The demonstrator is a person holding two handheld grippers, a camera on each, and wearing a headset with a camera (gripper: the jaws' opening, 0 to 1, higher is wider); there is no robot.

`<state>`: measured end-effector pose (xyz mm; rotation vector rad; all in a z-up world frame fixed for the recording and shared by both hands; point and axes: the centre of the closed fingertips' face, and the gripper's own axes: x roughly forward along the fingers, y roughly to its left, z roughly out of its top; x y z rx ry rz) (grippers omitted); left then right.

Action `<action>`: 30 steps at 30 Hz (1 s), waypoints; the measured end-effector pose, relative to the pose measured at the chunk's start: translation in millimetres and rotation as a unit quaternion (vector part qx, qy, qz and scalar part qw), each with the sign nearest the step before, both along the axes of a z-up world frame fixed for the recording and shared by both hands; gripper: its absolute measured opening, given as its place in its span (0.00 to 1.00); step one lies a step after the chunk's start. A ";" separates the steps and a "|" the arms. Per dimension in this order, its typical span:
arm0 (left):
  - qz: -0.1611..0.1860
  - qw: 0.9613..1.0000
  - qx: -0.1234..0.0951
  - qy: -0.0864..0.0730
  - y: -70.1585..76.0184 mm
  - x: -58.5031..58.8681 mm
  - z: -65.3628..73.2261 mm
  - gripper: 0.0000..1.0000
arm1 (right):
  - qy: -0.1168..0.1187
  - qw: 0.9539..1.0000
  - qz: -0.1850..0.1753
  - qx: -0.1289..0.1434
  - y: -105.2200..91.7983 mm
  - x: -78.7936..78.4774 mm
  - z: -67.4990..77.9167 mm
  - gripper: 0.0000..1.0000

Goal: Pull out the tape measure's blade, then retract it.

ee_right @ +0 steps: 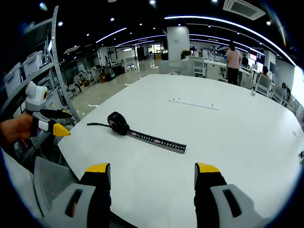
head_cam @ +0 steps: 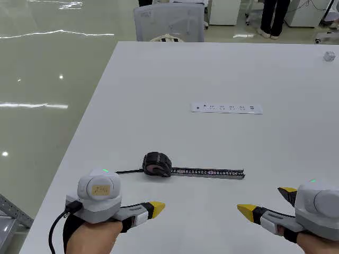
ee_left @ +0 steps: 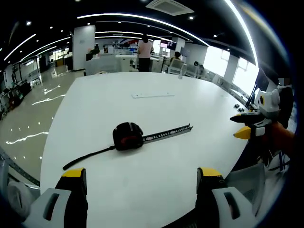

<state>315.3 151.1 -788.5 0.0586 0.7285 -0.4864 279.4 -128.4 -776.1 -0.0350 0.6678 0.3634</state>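
Yellow-tipped, the 2 jaws of the left gripper [ee_left: 141, 173] stand wide apart with nothing between them, held over the near edge of the tabletop [head_cam: 159, 90] toward its left corner. The right gripper [ee_right: 152, 167] is in the same state: 2 jaws spread wide and empty, further right along that near edge. In the head view the 2 grippers point inward at each other, well apart, with bare tabletop between them.

Just beyond that gap lies the tape measure [head_cam: 157, 164]. Its dark round case rests on the tabletop, closer to the left edge than to the right. The blade [head_cam: 209, 172] lies flat on the surface, drawn out from the case to the right, and runs roughly parallel to the near edge. A thin black strap [head_cam: 127, 171] trails from the case the other way, toward the left edge.

With the blade already out, I judge that pulling it out is done and retracting is what remains. The long axis lies crosswise to both grippers. The case sits ahead of the left gripper and nearer to it, and the blade's free end [head_cam: 242, 173] sits ahead of the right gripper. The left one probably suits the case and the right one the blade.

Further out, a white power strip [head_cam: 226, 108] lies near the middle of the tabletop, and a grey chair [head_cam: 169, 22] stands past the far edge.
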 end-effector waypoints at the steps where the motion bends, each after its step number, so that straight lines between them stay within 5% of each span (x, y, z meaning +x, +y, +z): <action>1: 0.001 1.000 0.000 0.001 0.6 -1.1 1.1 0.93 | 0.000 1.000 -0.001 0.000 0.3 -0.9 1.5 0.74; 30: 0.028 1.000 -0.003 0.009 6.7 -42.5 30.4 0.99 | -0.002 1.000 -0.014 0.007 11.2 -40.8 38.6 0.87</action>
